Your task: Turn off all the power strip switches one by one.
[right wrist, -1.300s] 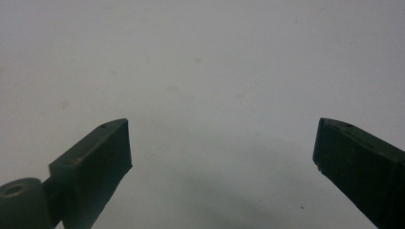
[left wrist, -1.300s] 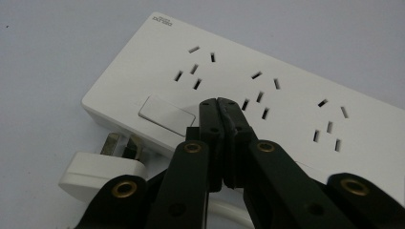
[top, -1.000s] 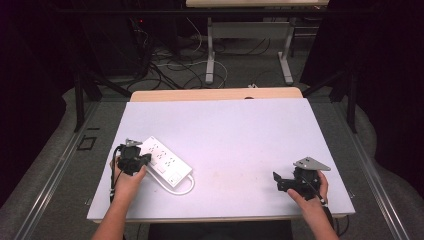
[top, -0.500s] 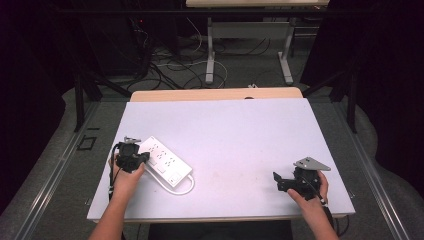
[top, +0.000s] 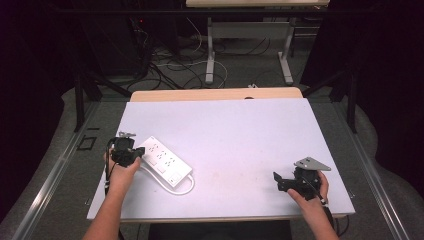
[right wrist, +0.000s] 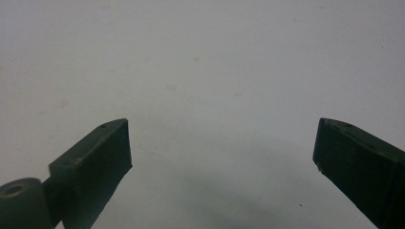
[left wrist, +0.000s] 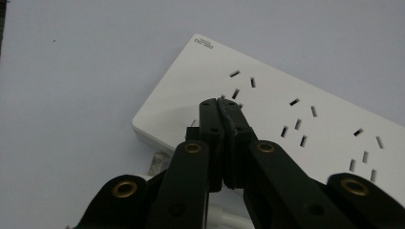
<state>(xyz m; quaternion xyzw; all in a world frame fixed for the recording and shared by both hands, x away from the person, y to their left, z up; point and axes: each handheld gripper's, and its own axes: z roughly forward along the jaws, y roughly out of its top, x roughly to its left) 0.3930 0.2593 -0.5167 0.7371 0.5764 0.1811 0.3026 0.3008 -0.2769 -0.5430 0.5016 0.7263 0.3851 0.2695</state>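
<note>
Left tongs [left wrist: 220,102], pressed together, have crept onto the strip's [left wrist: 286,114] end, ready to push; right tongs [right wrist: 222,148] rest spread on the tabletop [top: 240,130].

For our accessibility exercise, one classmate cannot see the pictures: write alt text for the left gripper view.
Two black fingers of the left gripper, pressed shut together, point over the near end of a white power strip. The strip lies flat on a pale table, its rows of socket slots running off to the right.
</note>
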